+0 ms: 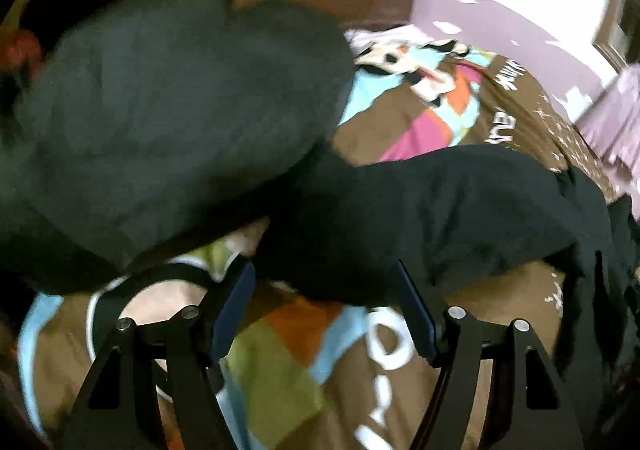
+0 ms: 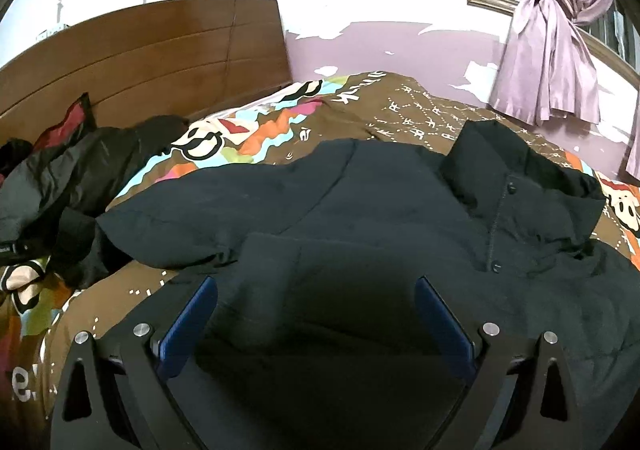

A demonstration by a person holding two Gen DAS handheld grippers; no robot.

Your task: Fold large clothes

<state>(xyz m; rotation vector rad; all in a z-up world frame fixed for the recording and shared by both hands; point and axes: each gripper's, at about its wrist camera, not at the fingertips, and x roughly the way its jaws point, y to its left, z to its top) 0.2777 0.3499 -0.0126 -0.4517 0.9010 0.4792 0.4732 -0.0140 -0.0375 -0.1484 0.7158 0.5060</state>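
Note:
A large black padded jacket (image 2: 380,210) lies spread on the patterned brown bedspread (image 2: 400,110), its collar with snap buttons toward the right. One sleeve (image 2: 172,226) reaches out to the left. My right gripper (image 2: 316,284) hovers over the jacket's lower part, jaws wide open, with only fabric beneath them. In the blurred left wrist view the black sleeve (image 1: 440,210) crosses just beyond my left gripper (image 1: 326,282). Its jaws are open and nothing is held between the blue pads (image 1: 234,310).
A second dark grey garment (image 2: 80,170) is heaped at the bed's left by a red pillow (image 2: 68,122), and it fills the upper left of the left wrist view (image 1: 168,110). A wooden headboard (image 2: 160,54) stands behind. A purple curtain (image 2: 552,62) hangs at the window.

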